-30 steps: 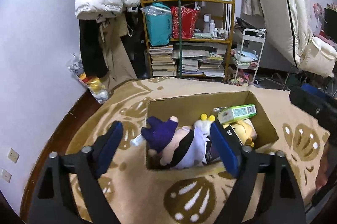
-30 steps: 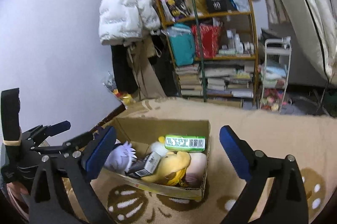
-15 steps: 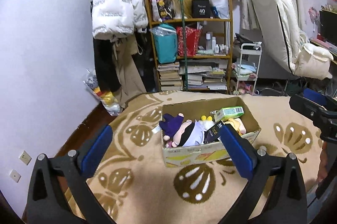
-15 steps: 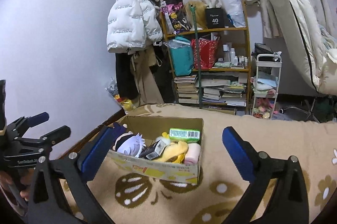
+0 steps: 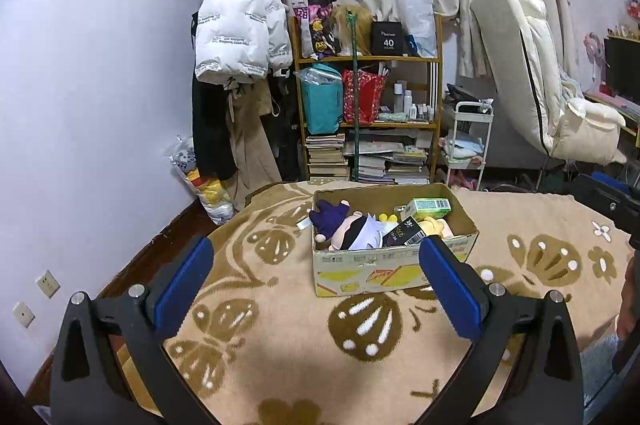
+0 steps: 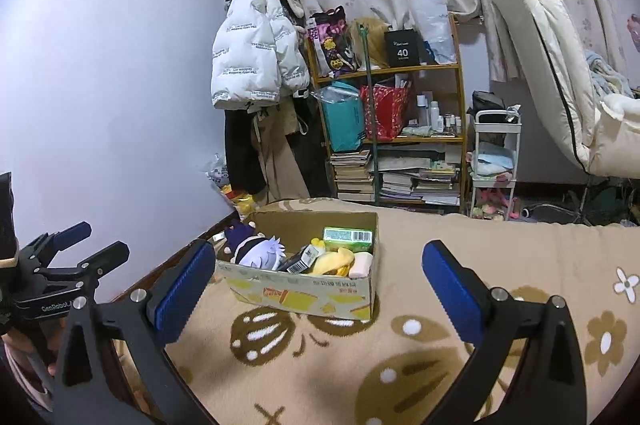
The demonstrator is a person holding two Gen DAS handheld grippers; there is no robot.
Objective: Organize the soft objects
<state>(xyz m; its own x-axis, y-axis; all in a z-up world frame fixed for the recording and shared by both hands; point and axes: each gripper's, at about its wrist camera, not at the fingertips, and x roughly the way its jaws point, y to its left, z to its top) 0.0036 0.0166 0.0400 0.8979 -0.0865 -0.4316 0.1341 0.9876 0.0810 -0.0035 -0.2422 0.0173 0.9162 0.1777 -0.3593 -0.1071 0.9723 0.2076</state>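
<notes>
A cardboard box stands on the beige patterned blanket. Inside lie a purple-and-white plush doll, a yellow plush, a green carton and a black carton. My left gripper is open and empty, well short of the box. My right gripper is open and empty, also short of the box; the doll, yellow plush and a pink soft piece show there. The left gripper also shows at the left edge of the right wrist view.
A cluttered shelf with books and bags stands behind the bed, next to hanging coats. A white trolley and a folded white mattress are at the right. The bed edge drops to the floor at the left.
Both grippers have pulled back and up from the box, which now looks smaller and farther. Both stay open and empty.
</notes>
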